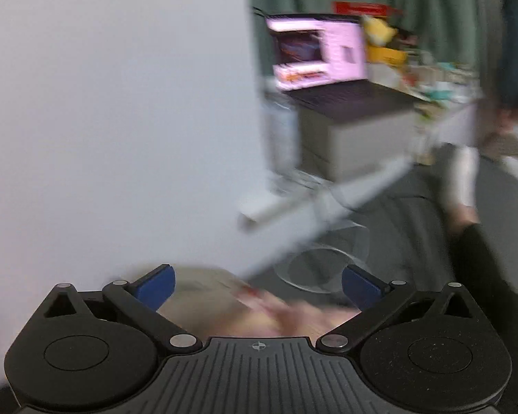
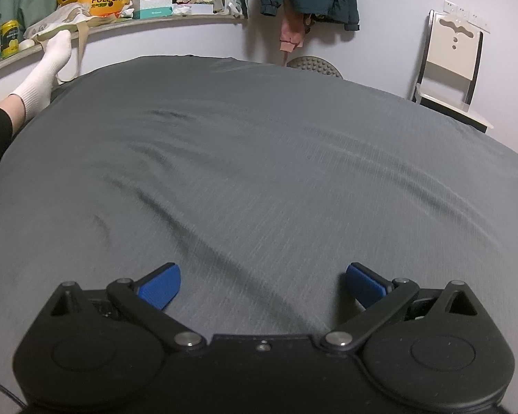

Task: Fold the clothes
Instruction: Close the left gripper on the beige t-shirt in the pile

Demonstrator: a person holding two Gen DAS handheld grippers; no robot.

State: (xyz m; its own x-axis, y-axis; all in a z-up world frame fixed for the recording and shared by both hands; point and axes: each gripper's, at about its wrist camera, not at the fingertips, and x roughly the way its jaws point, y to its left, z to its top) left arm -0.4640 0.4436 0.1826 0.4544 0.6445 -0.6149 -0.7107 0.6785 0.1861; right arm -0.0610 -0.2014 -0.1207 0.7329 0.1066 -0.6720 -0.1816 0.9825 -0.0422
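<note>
Both tongs, left (image 1: 257,288) & right (image 2: 262,286), gape w/ nothing gripped, the only garment visible a blurred pinkish heap (image 1: 293,314) under the left, so a rushed grab prob snags several layers.

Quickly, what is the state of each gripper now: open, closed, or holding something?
Left gripper: jaws wide open, nothing gripped; the picture is blurred.
Right gripper: jaws wide open, empty, over the grey bedsheet.
</note>
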